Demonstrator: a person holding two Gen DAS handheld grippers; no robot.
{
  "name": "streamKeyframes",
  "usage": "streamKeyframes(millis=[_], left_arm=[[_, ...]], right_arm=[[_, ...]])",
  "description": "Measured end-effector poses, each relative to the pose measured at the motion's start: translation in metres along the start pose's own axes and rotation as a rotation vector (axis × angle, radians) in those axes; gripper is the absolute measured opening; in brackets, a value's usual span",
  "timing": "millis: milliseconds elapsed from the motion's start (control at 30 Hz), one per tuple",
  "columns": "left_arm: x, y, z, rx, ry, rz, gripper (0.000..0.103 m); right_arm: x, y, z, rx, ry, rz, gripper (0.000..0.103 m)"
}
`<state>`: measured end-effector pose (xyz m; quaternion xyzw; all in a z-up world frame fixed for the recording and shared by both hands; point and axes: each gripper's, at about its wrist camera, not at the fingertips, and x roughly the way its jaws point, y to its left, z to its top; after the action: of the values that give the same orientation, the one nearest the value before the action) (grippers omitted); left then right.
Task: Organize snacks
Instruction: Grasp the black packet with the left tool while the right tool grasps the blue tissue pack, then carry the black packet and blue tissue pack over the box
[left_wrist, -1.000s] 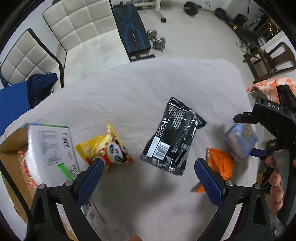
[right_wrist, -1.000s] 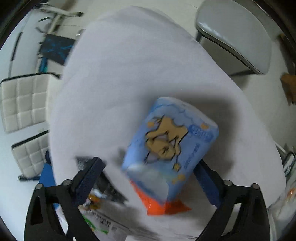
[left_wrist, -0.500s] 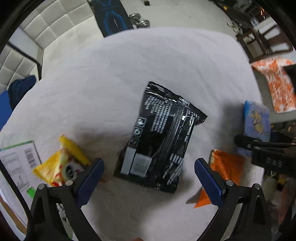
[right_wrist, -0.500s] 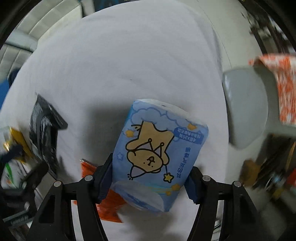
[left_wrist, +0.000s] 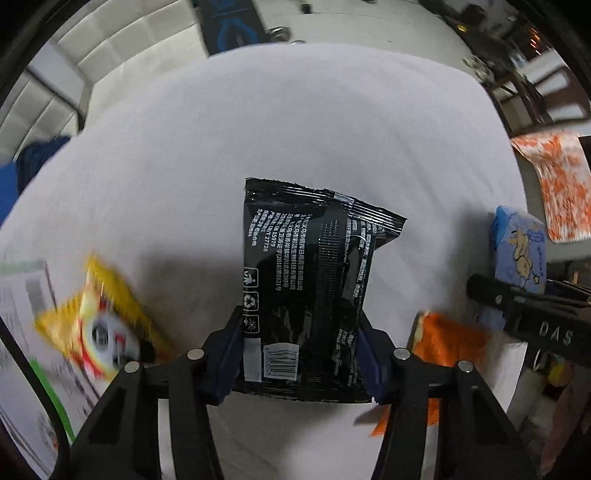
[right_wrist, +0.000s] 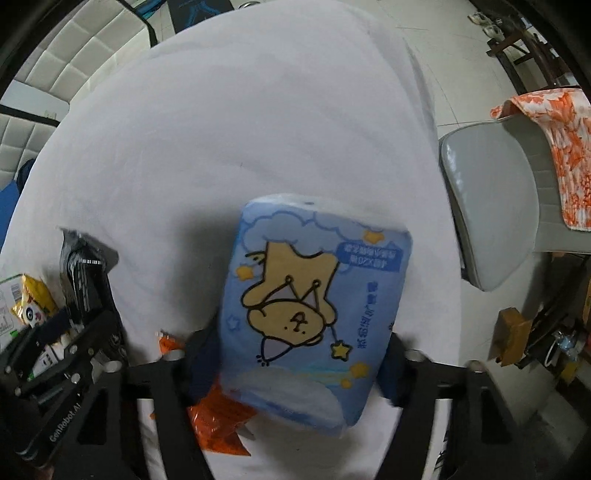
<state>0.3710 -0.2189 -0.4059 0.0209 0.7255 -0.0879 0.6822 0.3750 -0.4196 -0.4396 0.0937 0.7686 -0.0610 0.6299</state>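
Both grippers loaded at once. Left gripper (left_wrist: 301, 354) pinching the black packet (left_wrist: 310, 291) by its lower edges, blue pads pressed into both sides; most of the bag reaching forward past the fingers. Right gripper (right_wrist: 301, 363) clamped on the blue tissue pack (right_wrist: 314, 310), jaws squeezing its soft flanks near the bottom end.

Risks from here — slick foil in a low, narrow pinch, so likely to slip or swing if tilted fast. Soft blue pack likely to bulge and creep out of the jaws under a hard squeeze. Orange packet (right_wrist: 214, 421) sitting just under and beside the blue pack, so possibly dragged along or knocked off the near edge. The two grippers close together — a collision possible if both head for the same spot. Yellow packet (left_wrist: 98, 325) and printed box (left_wrist: 22, 295) at the left, blurred, a probable obstacle on the way.

Underneath, a table under a white cloth (left_wrist: 295, 147), smooth and bare farther out. Around it, white quilted chairs (left_wrist: 122, 55), a grey chair (right_wrist: 491, 192) with an orange-patterned cloth (right_wrist: 554, 147) draped over it, pale tiled floor (right_wrist: 454, 59), gym gear in the background.
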Motion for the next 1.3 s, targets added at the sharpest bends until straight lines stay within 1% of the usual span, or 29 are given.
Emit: streamKeyframes(millis=[33,133,200,300,333,367,400,467,533,633,833,933,967,1033,1200,1300], left_arm=[[0.0,0.002,-0.007,-0.017,0.004,0.001,0.052],[0.003,0.004,-0.023,-0.033,0.001,-0.002,0.054],[0.003,0.002,-0.026,-0.036,-0.027,0.004,0.055],[0.003,-0.001,-0.03,-0.055,-0.039,0.017,0.055],[0.005,-0.008,-0.026,-0.057,-0.041,0.02,0.055],[0.005,-0.009,-0.026,-0.057,-0.046,0.025,0.055],[0.005,-0.012,-0.02,-0.055,-0.049,0.03,0.055],[0.004,-0.016,-0.02,-0.046,-0.063,0.038,0.053],[0.003,-0.016,-0.021,-0.052,-0.071,0.034,0.051],[-0.006,-0.016,-0.03,-0.062,-0.095,0.034,0.049],[-0.039,-0.021,-0.045,-0.06,-0.177,0.029,0.049],[-0.054,-0.012,-0.057,-0.073,-0.224,0.023,0.049],[-0.063,-0.011,-0.063,-0.078,-0.242,0.018,0.049],[-0.068,-0.001,-0.069,-0.086,-0.265,0.009,0.049],[-0.097,0.007,-0.089,-0.07,-0.327,0.013,0.049],[-0.112,0.015,-0.098,-0.082,-0.357,-0.002,0.049]], right_arm=[[0.0,0.002,-0.003,-0.014,0.001,-0.014,0.062],[-0.004,0.007,-0.009,-0.051,-0.011,-0.038,0.062],[-0.004,0.007,-0.008,-0.032,-0.016,-0.025,0.063],[-0.003,0.002,-0.007,0.012,-0.027,0.006,0.065],[-0.003,-0.005,-0.008,0.016,-0.032,0.006,0.064],[-0.003,-0.002,-0.009,0.011,-0.034,-0.005,0.064],[-0.004,-0.007,-0.007,0.008,-0.036,-0.011,0.063],[-0.006,-0.004,-0.01,0.007,-0.043,-0.024,0.059],[-0.01,0.002,-0.014,0.004,-0.053,-0.035,0.053],[-0.021,0.015,-0.023,-0.015,-0.072,-0.056,0.049],[-0.041,0.023,-0.04,-0.042,-0.128,-0.051,0.046],[-0.053,0.03,-0.056,-0.067,-0.168,-0.05,0.046],[-0.059,0.035,-0.065,-0.079,-0.182,-0.053,0.046],[-0.07,0.043,-0.083,-0.104,-0.213,-0.059,0.046],[-0.088,0.047,-0.121,-0.11,-0.252,-0.027,0.045],[-0.098,0.05,-0.142,-0.114,-0.267,-0.007,0.045]])
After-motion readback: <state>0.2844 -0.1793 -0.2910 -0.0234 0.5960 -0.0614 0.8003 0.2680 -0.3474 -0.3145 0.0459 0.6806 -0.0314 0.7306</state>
